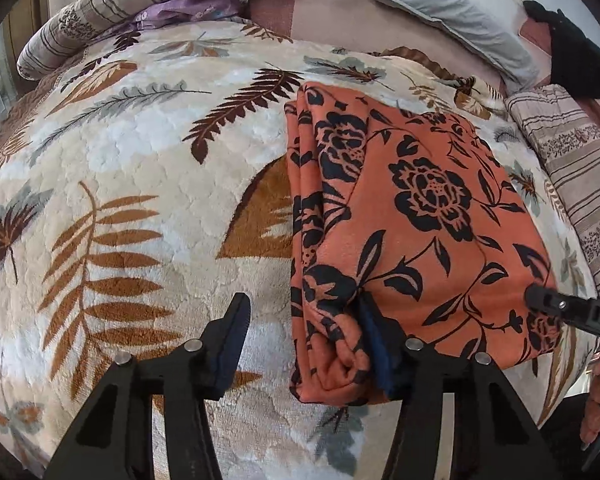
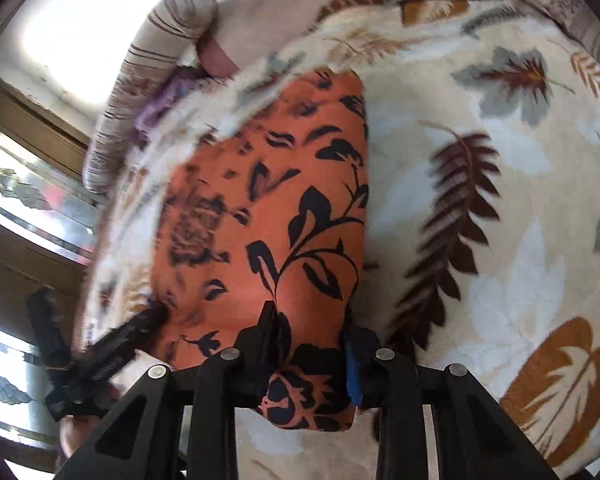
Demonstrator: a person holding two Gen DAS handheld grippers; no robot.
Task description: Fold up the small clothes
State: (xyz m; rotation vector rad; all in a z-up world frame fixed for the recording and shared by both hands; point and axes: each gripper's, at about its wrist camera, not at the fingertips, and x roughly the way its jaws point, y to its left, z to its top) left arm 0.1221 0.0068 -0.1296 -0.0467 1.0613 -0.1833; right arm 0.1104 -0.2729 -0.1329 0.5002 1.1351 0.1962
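An orange garment with black flowers (image 1: 412, 216) lies folded into a rectangle on the leaf-print blanket (image 1: 140, 160). My left gripper (image 1: 304, 332) is open at the garment's near left corner; its right finger (image 1: 374, 340) is tucked under the folded edge, its left finger rests on the blanket. My right gripper (image 2: 310, 352) straddles the garment's (image 2: 268, 208) near corner, with cloth between its fingers and a wide gap between them. The right gripper's tip also shows in the left wrist view (image 1: 540, 300) on the garment's right corner. The left gripper shows in the right wrist view (image 2: 112, 344), blurred.
Striped pillows (image 1: 100, 12) and a grey pillow (image 1: 452, 12) lie at the far side of the bed. Another striped cushion (image 1: 572, 168) lies at the right. A black cloth (image 1: 572, 52) sits at the far right. A window (image 2: 28, 208) is beyond the bed.
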